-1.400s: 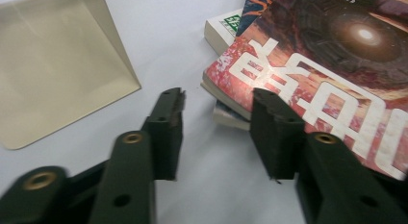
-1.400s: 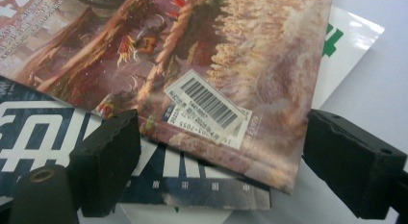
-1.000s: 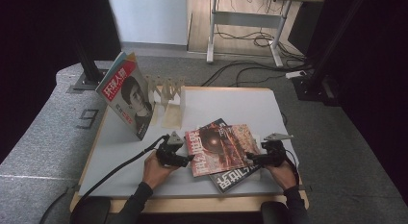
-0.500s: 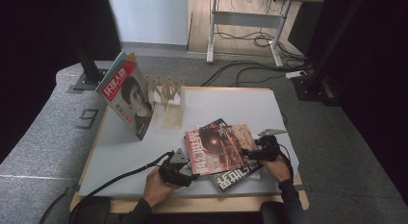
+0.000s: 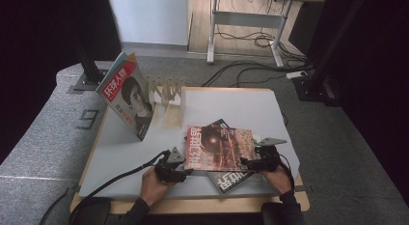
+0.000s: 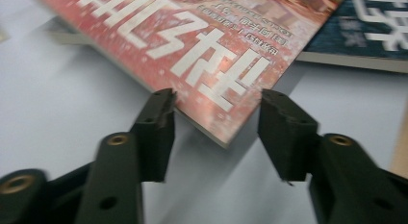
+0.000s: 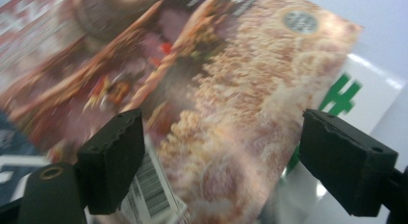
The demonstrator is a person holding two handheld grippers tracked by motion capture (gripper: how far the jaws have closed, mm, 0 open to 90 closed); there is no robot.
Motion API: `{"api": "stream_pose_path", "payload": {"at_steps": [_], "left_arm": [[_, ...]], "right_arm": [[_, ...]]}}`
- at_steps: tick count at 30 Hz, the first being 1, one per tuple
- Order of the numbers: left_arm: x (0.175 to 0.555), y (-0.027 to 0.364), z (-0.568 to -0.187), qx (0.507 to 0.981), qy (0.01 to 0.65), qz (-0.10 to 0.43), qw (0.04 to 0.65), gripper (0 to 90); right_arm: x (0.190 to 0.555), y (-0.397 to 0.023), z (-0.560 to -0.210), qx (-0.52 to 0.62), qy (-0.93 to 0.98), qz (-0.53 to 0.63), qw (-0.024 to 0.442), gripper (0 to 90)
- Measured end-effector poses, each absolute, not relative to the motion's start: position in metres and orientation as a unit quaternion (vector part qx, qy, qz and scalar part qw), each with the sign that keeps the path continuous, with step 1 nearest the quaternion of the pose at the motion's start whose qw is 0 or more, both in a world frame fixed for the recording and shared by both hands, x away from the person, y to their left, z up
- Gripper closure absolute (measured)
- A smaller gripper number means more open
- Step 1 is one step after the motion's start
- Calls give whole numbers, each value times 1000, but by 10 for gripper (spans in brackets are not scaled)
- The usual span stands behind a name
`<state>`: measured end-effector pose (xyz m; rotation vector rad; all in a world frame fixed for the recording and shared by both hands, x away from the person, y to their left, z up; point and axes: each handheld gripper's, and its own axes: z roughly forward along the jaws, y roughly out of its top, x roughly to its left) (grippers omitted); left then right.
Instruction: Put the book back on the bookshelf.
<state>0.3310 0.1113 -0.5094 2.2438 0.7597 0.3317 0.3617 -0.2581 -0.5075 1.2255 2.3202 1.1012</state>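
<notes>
A red magazine (image 5: pixel 219 147) lies on a dark one (image 5: pixel 231 179) near the table's front. My left gripper (image 5: pixel 190 171) sits at its near left corner. In the left gripper view that corner (image 6: pixel 211 89) reaches between the jaws of my left gripper (image 6: pixel 219 113). They have just been closing, and the pads stand clear of the paper. My right gripper (image 5: pixel 245 161) is at the right edge. In the right gripper view my right gripper (image 7: pixel 226 156) stands wide open over the red magazine (image 7: pixel 192 89).
A third magazine (image 5: pixel 126 97) stands upright at the back left, leaning by a wooden rack (image 5: pixel 166 90). The white table (image 5: pixel 231 104) has bare room behind the stack. White paper with green print (image 7: pixel 356 94) shows under the red cover.
The red magazine has turned to lie squarer across the table. My left gripper has drawn back toward the near edge and its jaws have narrowed. The right gripper has shifted slightly.
</notes>
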Motion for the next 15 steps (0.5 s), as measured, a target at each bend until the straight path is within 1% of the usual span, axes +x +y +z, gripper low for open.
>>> {"api": "stream_pose_path", "payload": {"at_steps": [3, 7, 10, 12, 15], "left_arm": [[339, 118, -508, 870, 305, 138, 363, 553], [346, 122, -509, 862, 317, 125, 375, 568], [345, 123, -510, 860, 319, 125, 379, 564], [345, 124, -512, 858, 320, 123, 381, 547], [346, 125, -513, 855, 323, 118, 388, 543]], "right_arm": [[350, -251, -507, 414, 813, 380, 152, 135], [353, -251, -505, 412, 814, 384, 146, 142], [366, -253, -503, 421, 805, 389, 156, 130], [380, -254, -503, 426, 800, 389, 163, 124], [401, -252, -505, 427, 800, 389, 161, 93]]}}
